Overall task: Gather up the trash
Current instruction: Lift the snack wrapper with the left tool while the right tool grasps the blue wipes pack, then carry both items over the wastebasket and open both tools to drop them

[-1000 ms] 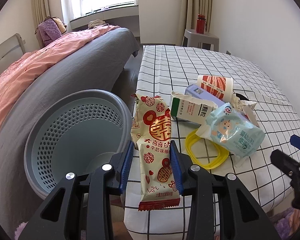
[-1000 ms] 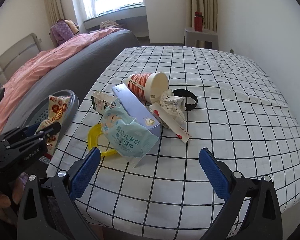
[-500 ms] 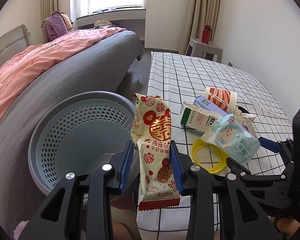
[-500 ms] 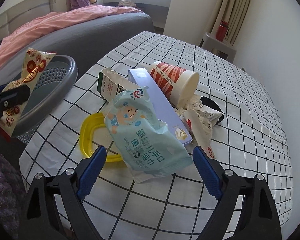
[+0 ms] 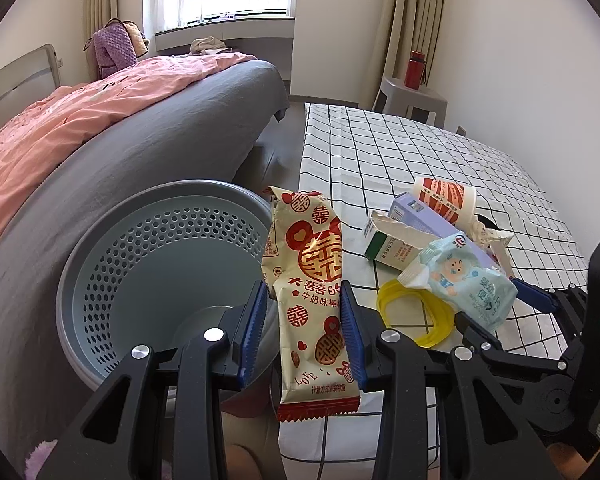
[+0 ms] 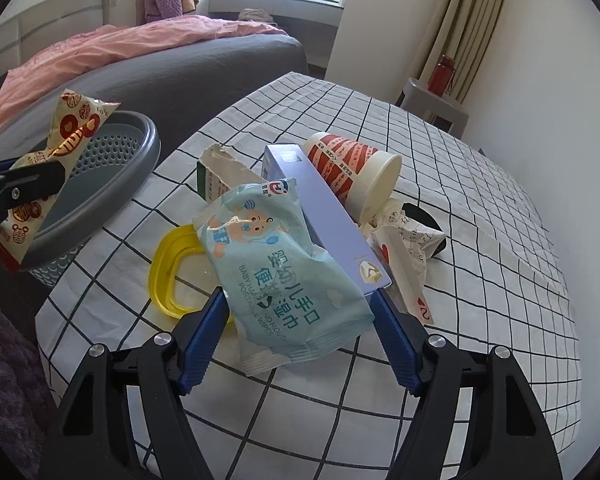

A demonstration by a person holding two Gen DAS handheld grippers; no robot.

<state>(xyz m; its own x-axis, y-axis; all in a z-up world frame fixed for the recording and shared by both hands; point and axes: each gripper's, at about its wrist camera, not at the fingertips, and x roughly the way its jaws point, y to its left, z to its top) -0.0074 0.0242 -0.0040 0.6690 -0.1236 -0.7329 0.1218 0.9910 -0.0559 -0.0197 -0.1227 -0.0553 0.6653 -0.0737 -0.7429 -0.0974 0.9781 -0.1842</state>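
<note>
The left gripper (image 5: 304, 332) is clamped narrow on a cream-and-red snack wrapper (image 5: 312, 280), holding it upright at the rim of the grey perforated bin (image 5: 156, 272) that stands off the near left corner of the checked tabletop (image 5: 400, 152). The right gripper (image 6: 300, 336) is closing around the pale-blue wipes pack (image 6: 276, 264) — the pack lies between its blue pads, though I cannot tell whether they touch it yet. That pack sits near the tabletop's near edge, on top of a yellow ring (image 6: 168, 272) and a lilac box (image 6: 332, 224), with a torn carton (image 6: 220, 172), a tipped red-striped cup (image 6: 356, 168) and crumpled paper (image 6: 412, 236) just behind.
</note>
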